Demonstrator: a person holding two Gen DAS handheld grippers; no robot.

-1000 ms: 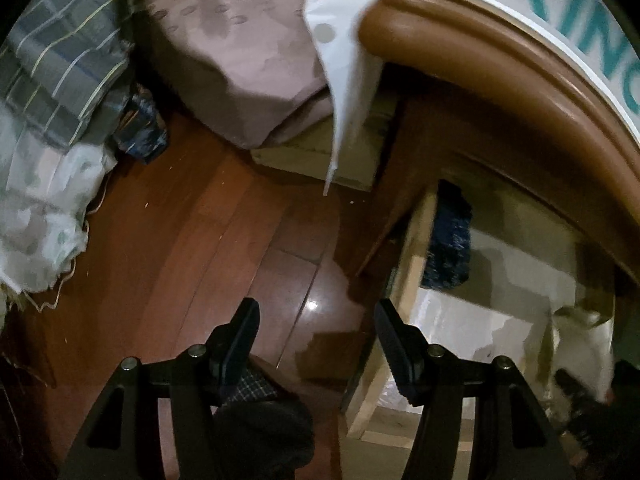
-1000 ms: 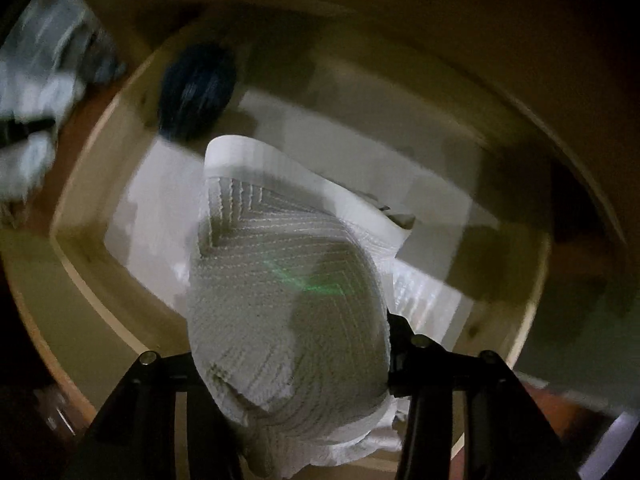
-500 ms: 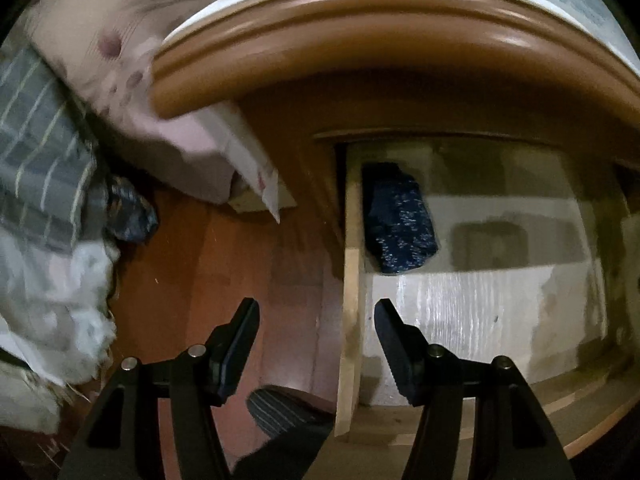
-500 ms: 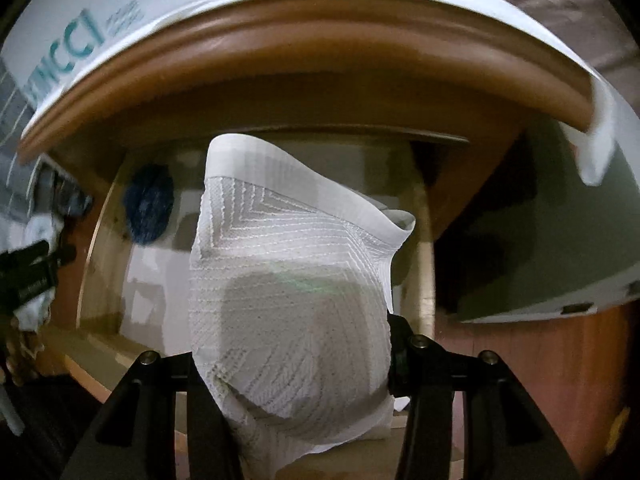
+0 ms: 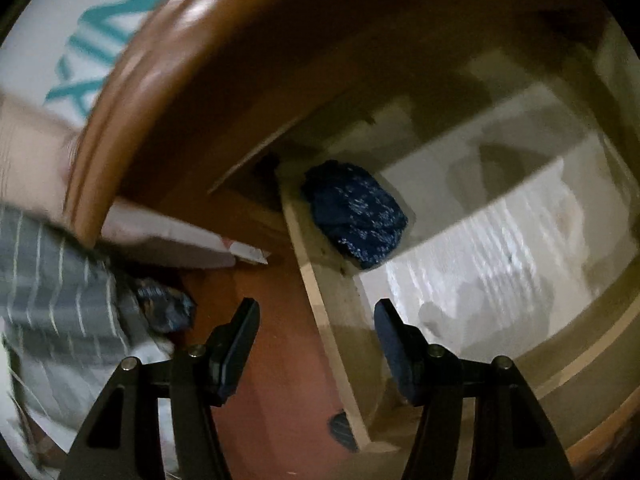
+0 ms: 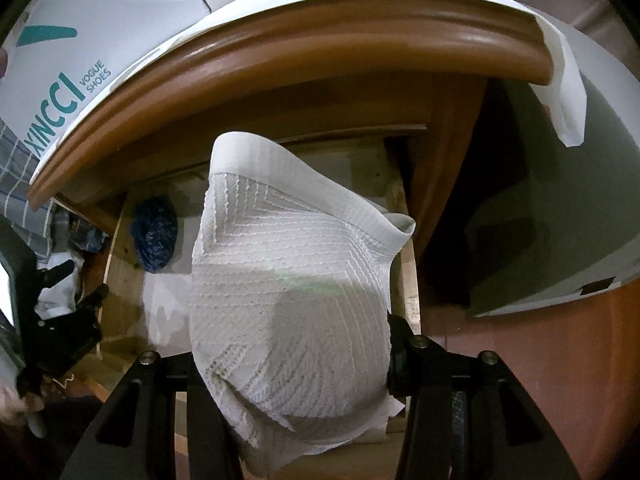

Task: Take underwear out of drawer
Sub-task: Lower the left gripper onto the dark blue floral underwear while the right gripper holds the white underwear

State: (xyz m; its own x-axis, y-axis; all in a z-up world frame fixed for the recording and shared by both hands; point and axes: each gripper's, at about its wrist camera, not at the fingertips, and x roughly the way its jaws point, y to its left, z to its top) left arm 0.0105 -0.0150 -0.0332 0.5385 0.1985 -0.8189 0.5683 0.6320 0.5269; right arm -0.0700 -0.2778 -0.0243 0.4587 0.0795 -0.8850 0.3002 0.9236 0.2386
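My right gripper [image 6: 292,344] is shut on a white knitted pair of underwear [image 6: 288,280], which bulges between its fingers and hangs above the open wooden drawer [image 6: 408,280]. A dark blue speckled garment [image 6: 154,236] lies in the drawer's far left corner. In the left wrist view that blue garment [image 5: 356,216] rests against the drawer's side wall [image 5: 324,312]. My left gripper [image 5: 316,336] stands open with nothing in it, straddling that wall, one finger over the floor and one over the drawer. It also shows at the left of the right wrist view, left gripper [image 6: 80,280].
The brown nightstand top [image 6: 280,52] overhangs the drawer and carries a white shoe box [image 6: 80,60] with teal lettering. Grey striped cloth [image 5: 52,280] and a small dark bundle [image 5: 164,308] lie on the red wood floor [image 5: 260,360] to the left. A pale panel [image 6: 560,220] stands to the right.
My right gripper has risen out of the drawer with the white underwear still held. My left gripper has rolled and swung from over the floor to the drawer's side wall.
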